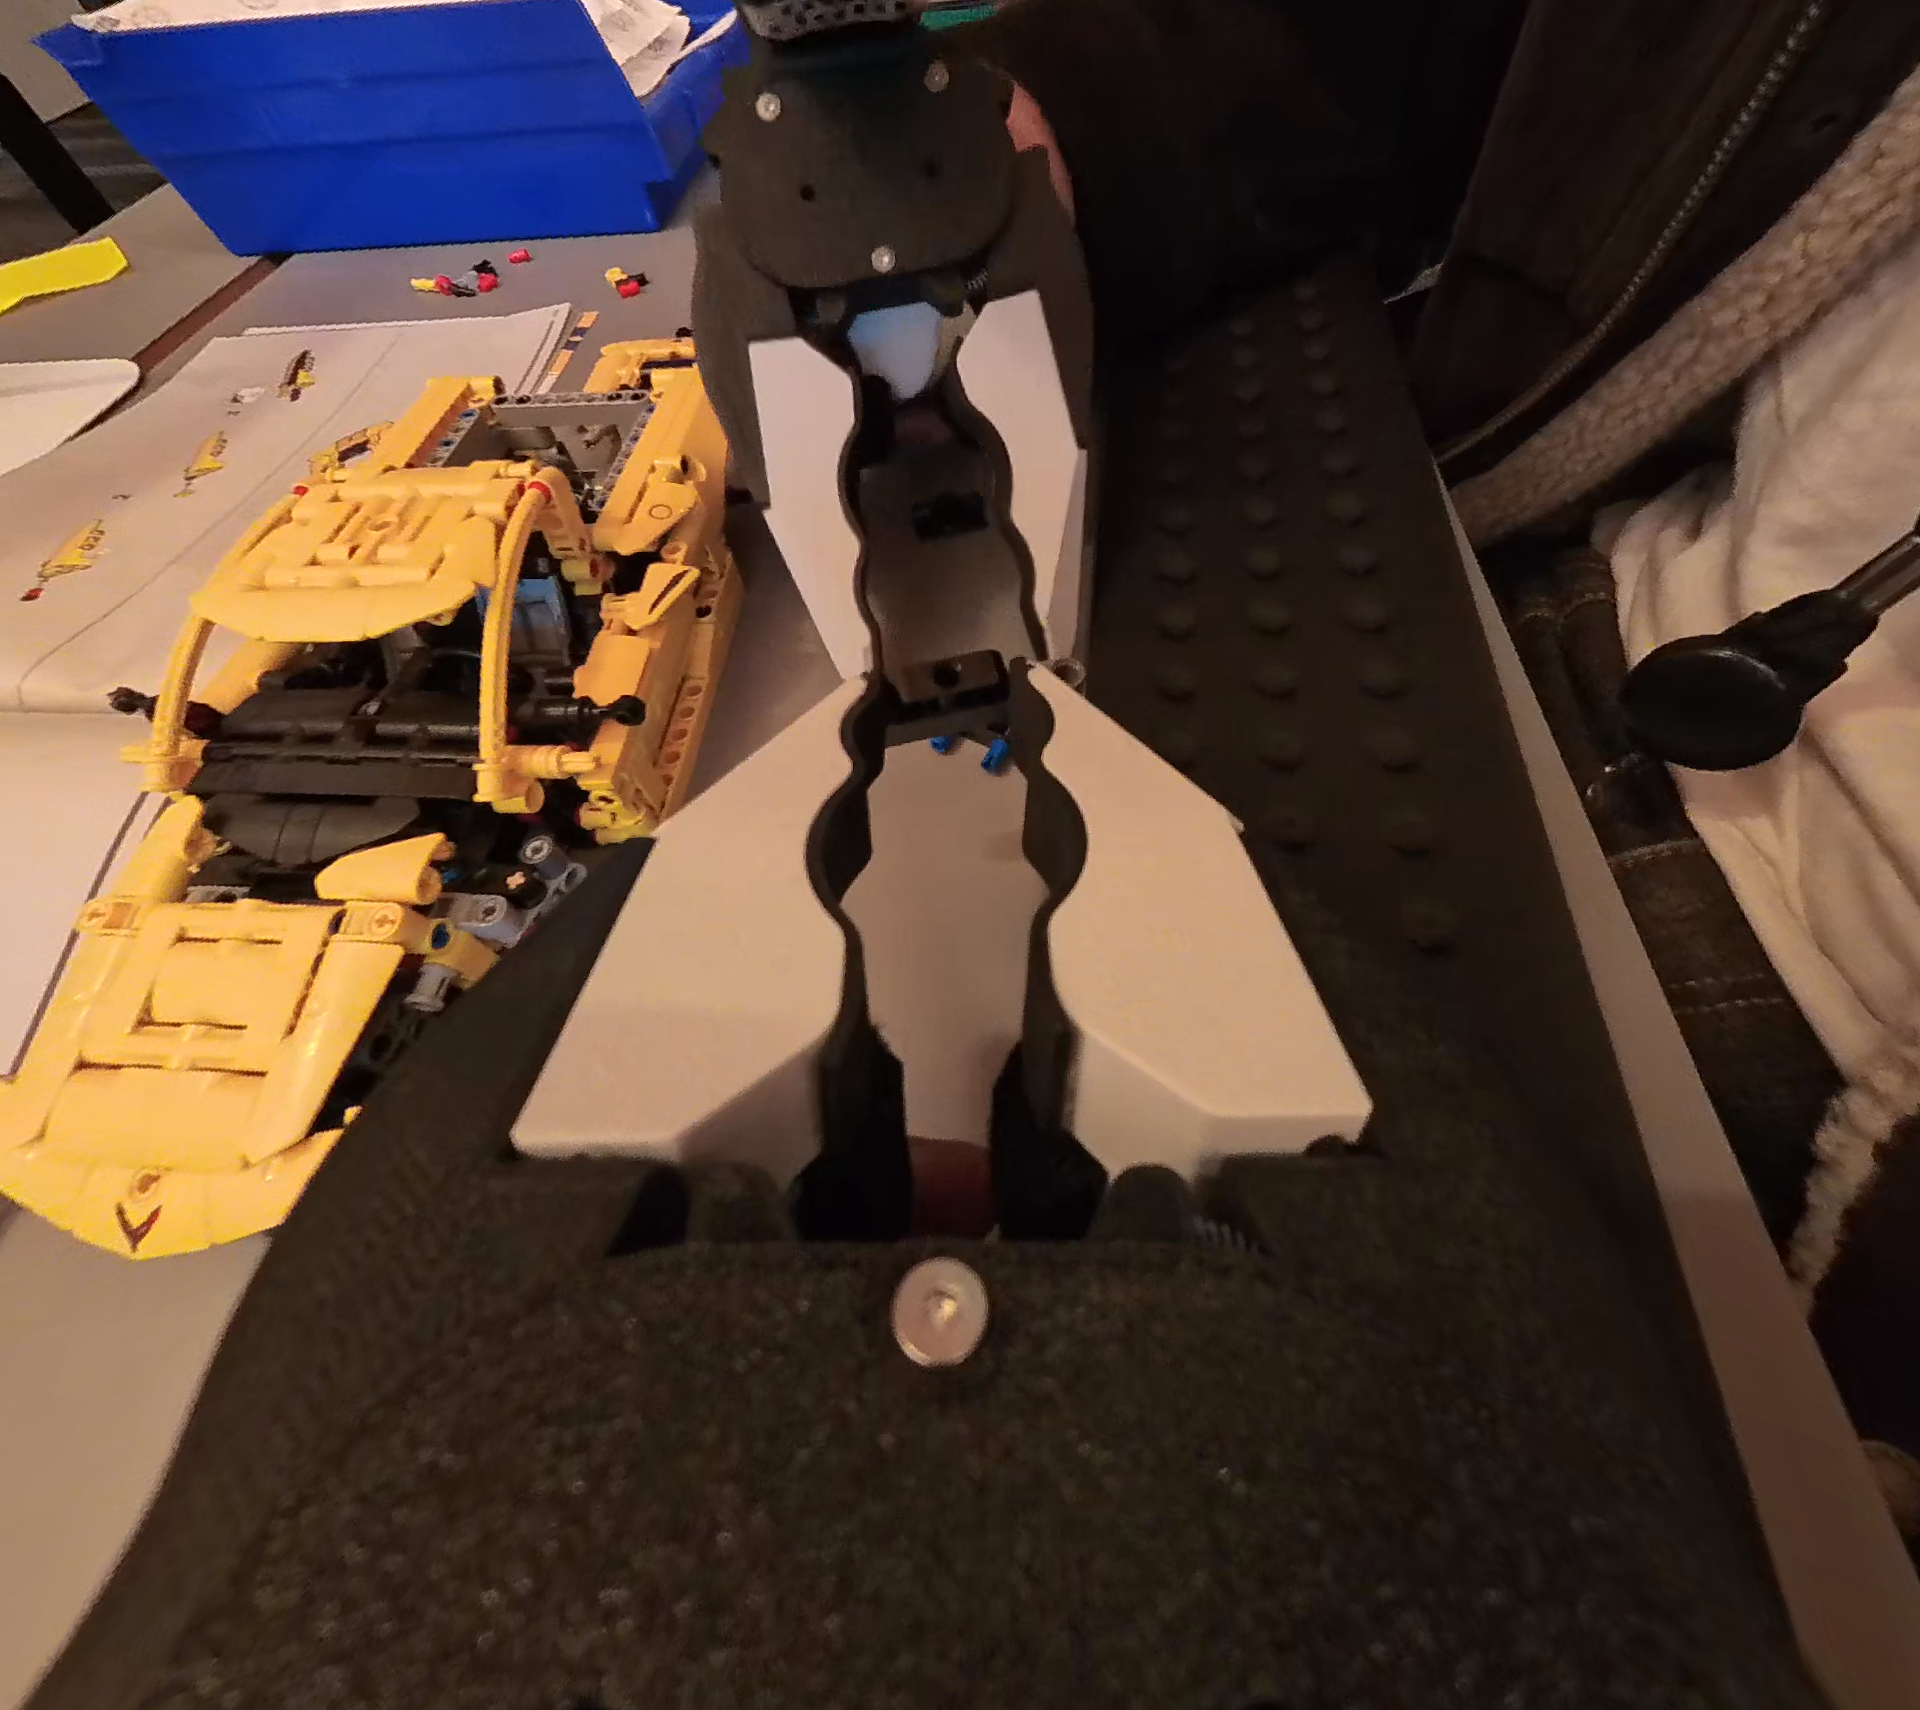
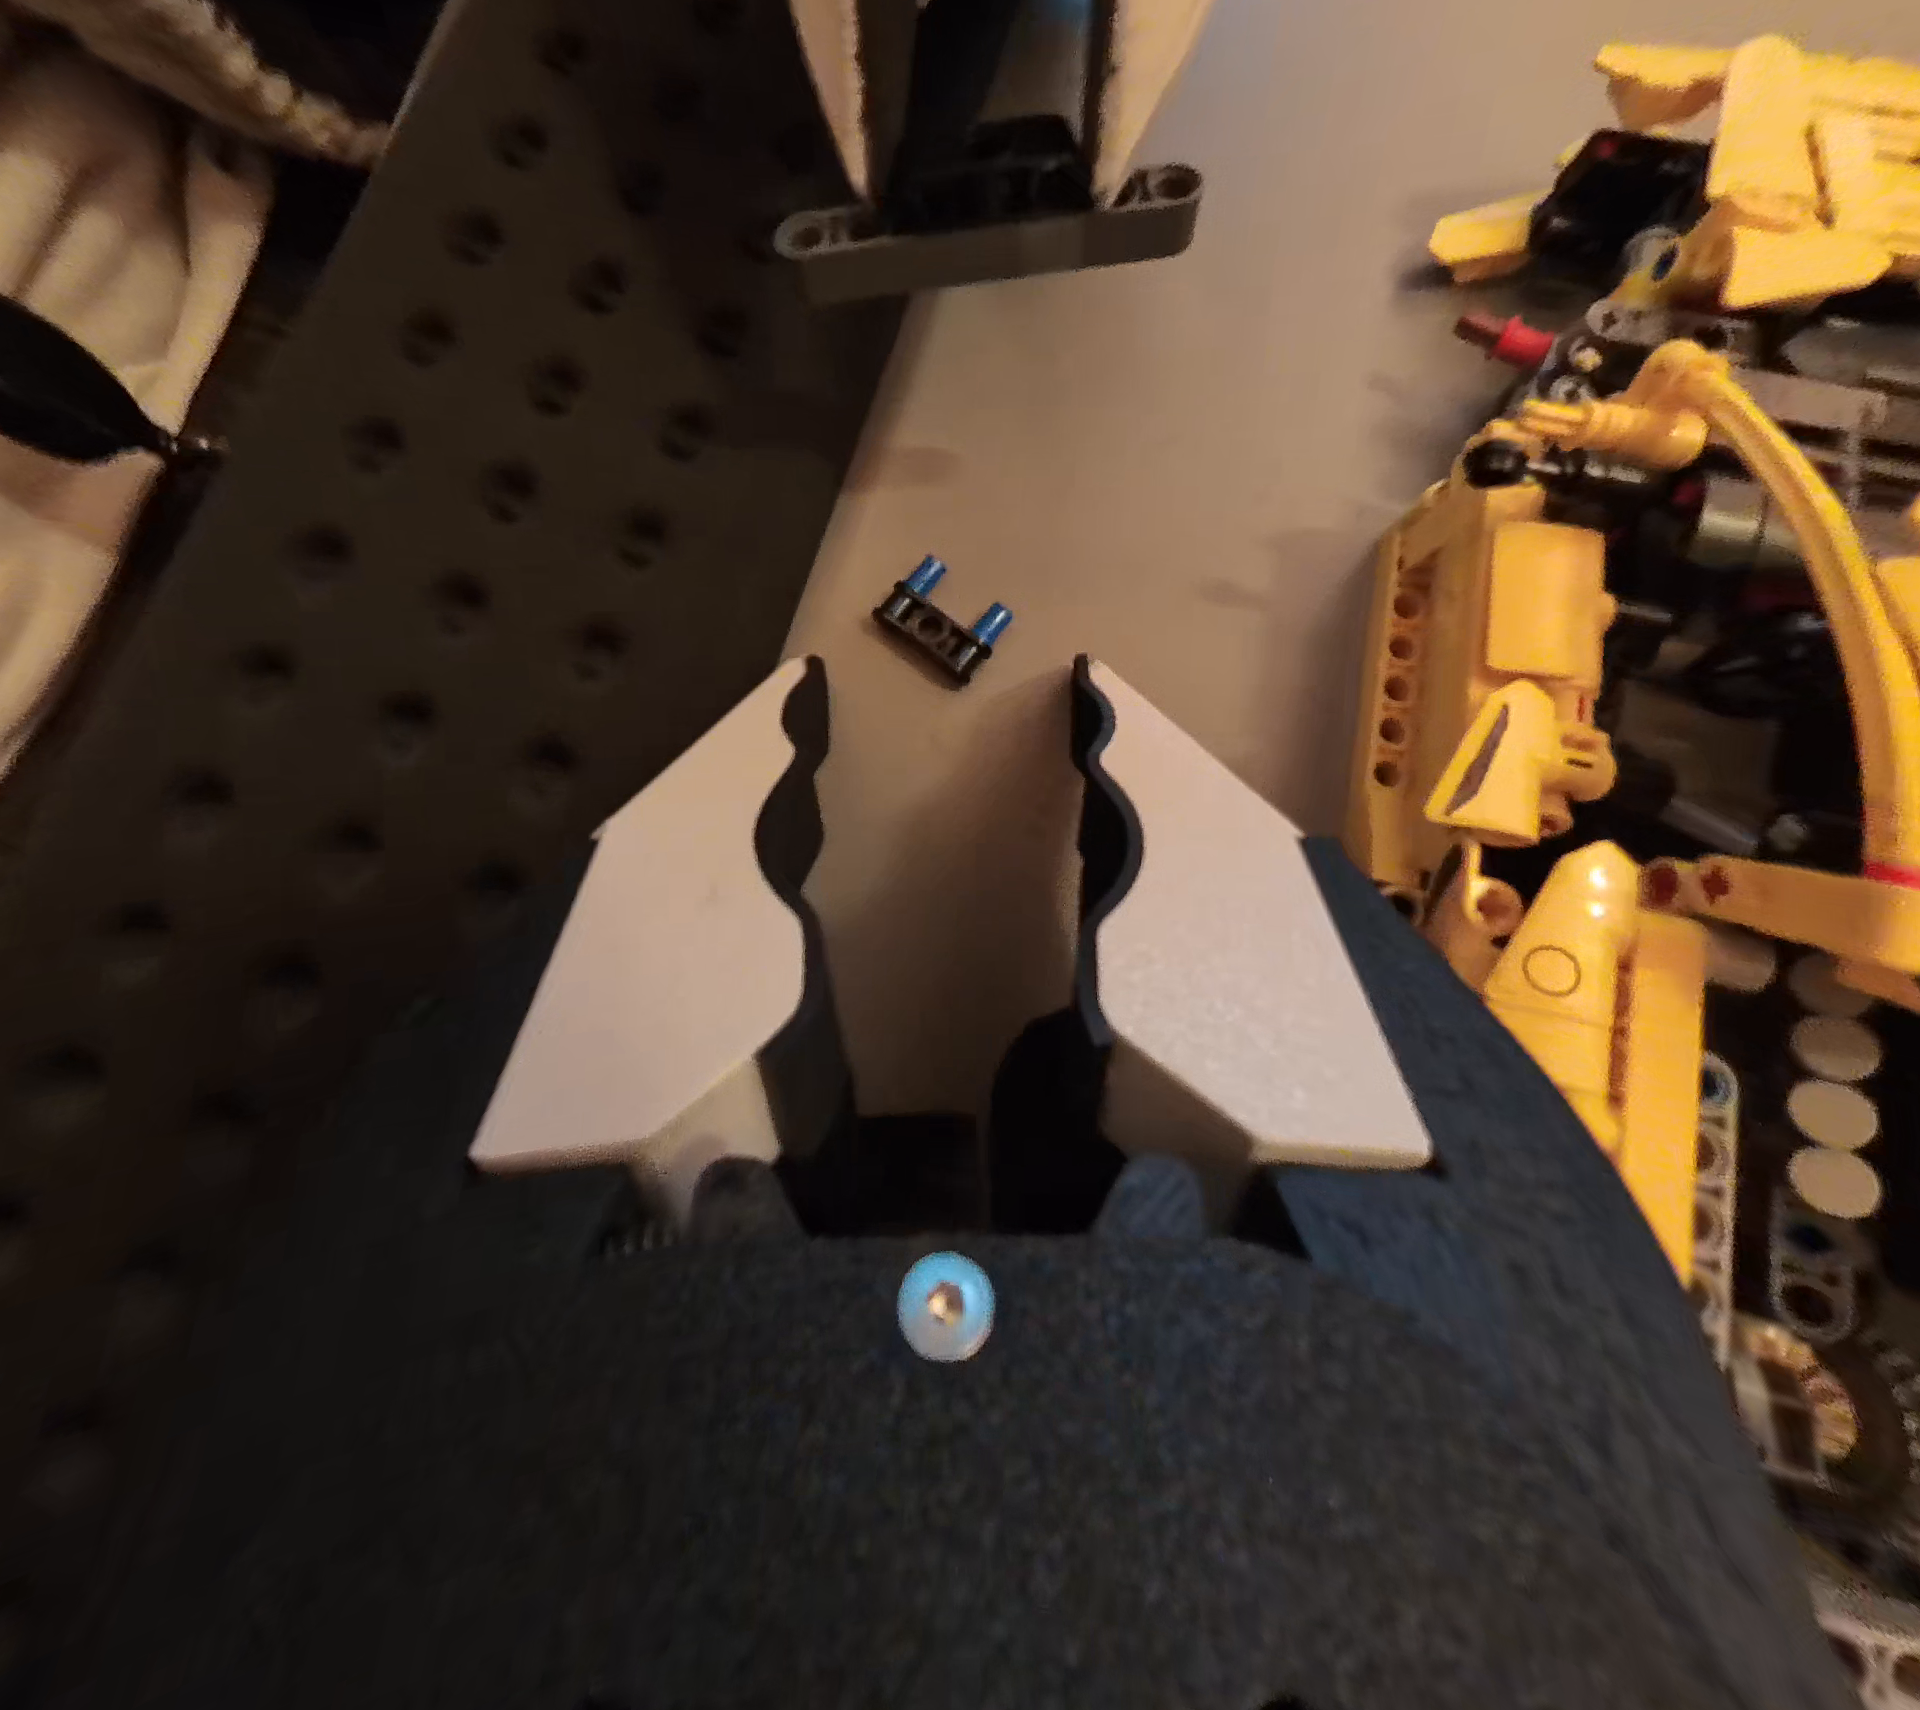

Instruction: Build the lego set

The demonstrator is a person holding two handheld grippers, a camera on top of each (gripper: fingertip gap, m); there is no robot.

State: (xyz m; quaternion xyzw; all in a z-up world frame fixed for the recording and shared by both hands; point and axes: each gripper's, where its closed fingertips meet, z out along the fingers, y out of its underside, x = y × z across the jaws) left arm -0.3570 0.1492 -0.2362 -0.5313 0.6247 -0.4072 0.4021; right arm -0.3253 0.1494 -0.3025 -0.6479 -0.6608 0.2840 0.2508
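Observation:
My left gripper (image 1: 943, 696) is shut on a black piece (image 1: 956, 676) joined to a grey holed beam (image 2: 987, 235). It also shows at the top of the right wrist view (image 2: 987, 190), holding the beam crosswise above the table. My right gripper (image 2: 951, 673) is open and empty, and faces the left one tip to tip (image 1: 951, 621). A small black connector with two blue pins (image 2: 940, 626) lies on the table just ahead of its fingertips, and below the held piece (image 1: 971, 744). The partly built yellow Lego car (image 1: 364, 725) stands beside both grippers (image 2: 1662, 725).
A dark studded mat (image 1: 1299, 621) runs along the table edge by a person's dark sleeve (image 1: 1299, 102). An open instruction booklet (image 1: 104, 517) lies under and behind the car. A blue bin with paper bags (image 1: 395, 112) and several loose small pieces (image 1: 468, 280) are farther back. There is about 8 cm between the tips of the two grippers.

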